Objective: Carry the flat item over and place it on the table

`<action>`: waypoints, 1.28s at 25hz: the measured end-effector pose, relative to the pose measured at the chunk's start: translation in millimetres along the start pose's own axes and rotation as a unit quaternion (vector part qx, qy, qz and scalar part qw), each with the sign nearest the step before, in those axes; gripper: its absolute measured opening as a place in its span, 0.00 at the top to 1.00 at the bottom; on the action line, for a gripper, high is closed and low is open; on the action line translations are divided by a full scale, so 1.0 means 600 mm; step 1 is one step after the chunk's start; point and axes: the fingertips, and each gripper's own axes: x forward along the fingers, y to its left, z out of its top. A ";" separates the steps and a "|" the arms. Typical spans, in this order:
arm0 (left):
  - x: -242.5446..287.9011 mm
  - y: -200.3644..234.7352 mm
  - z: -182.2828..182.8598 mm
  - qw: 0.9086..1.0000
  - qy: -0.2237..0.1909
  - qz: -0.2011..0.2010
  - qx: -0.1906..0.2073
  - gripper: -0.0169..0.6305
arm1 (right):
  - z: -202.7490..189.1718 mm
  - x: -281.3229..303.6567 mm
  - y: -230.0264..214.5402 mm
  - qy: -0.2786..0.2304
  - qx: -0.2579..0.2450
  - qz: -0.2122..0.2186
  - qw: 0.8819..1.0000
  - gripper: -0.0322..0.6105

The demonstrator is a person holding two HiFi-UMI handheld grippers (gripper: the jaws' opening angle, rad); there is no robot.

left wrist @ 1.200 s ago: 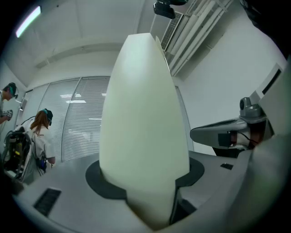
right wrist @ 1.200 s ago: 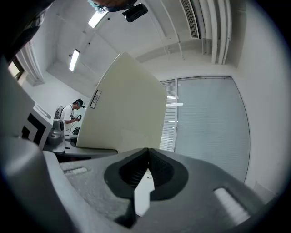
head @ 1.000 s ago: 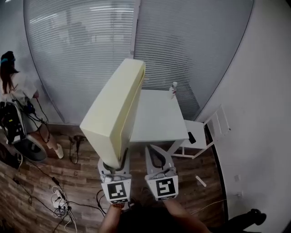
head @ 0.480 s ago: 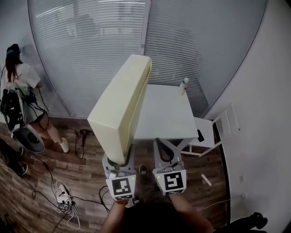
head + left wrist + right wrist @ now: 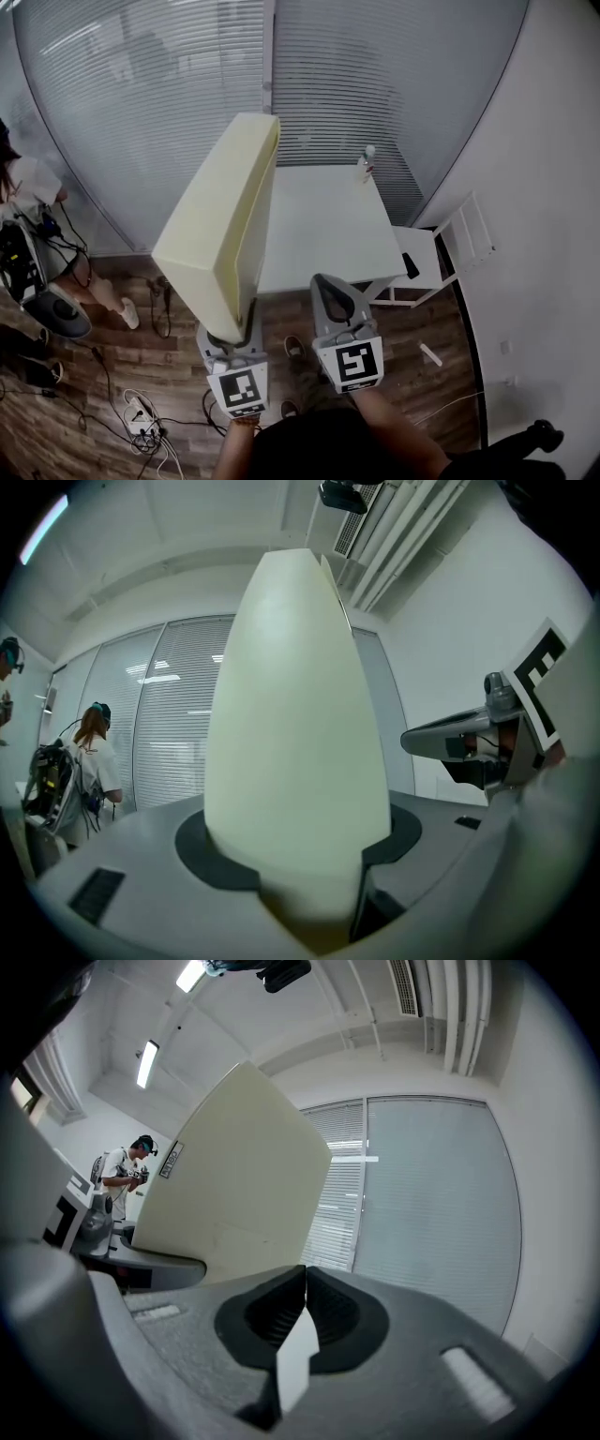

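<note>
A thick cream foam slab (image 5: 220, 225) stands on edge, tilted up and away from me, with its lower end clamped in my left gripper (image 5: 230, 333). In the left gripper view the slab (image 5: 295, 733) fills the middle and the jaws of the left gripper (image 5: 300, 892) press on both its faces. My right gripper (image 5: 330, 286) is shut with nothing in it, level beside the slab's right side and apart from it. Its closed tips (image 5: 305, 1279) point at the blinds, with the slab (image 5: 230, 1194) to their left. The white table (image 5: 323, 220) lies just ahead, past the slab.
A small bottle (image 5: 367, 161) stands at the table's far right corner. A white chair (image 5: 441, 253) is right of the table. A person (image 5: 19, 187) with gear stands far left. Cables and a power strip (image 5: 141, 412) lie on the wood floor. Glass walls with blinds are behind.
Both grippers have moved on toward the table, the slab still carried in the left one. The person at the left has slid nearer the picture's edge. Neither grip has changed.
</note>
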 end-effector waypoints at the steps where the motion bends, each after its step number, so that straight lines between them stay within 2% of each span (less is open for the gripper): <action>1: 0.009 -0.002 -0.004 1.000 0.006 0.001 -0.004 0.57 | -0.005 0.006 -0.008 0.007 0.003 0.000 1.000 0.95; 7: 0.064 -0.006 -0.038 0.999 0.031 -0.014 -0.005 0.57 | -0.025 0.049 -0.042 0.012 0.012 -0.005 1.000 0.95; 12: 0.098 -0.010 -0.054 0.999 0.047 -0.027 0.009 0.57 | -0.037 0.081 -0.053 0.022 0.017 -0.002 1.000 0.95; 20: 0.136 0.007 -0.092 0.996 0.083 -0.038 0.006 0.56 | -0.050 0.129 -0.054 0.024 0.016 0.003 1.000 0.95; 24: 0.158 0.005 -0.107 0.994 0.097 -0.044 0.000 0.56 | -0.062 0.148 -0.072 0.041 0.022 0.006 0.999 0.95; 28: 0.184 0.006 -0.125 0.992 0.117 -0.044 -0.006 0.56 | -0.070 0.168 -0.098 0.036 0.026 0.000 0.999 0.95; 32: 0.207 0.005 -0.135 0.990 0.136 -0.045 0.013 0.56 | -0.084 0.189 -0.121 0.039 0.032 -0.002 0.999 0.95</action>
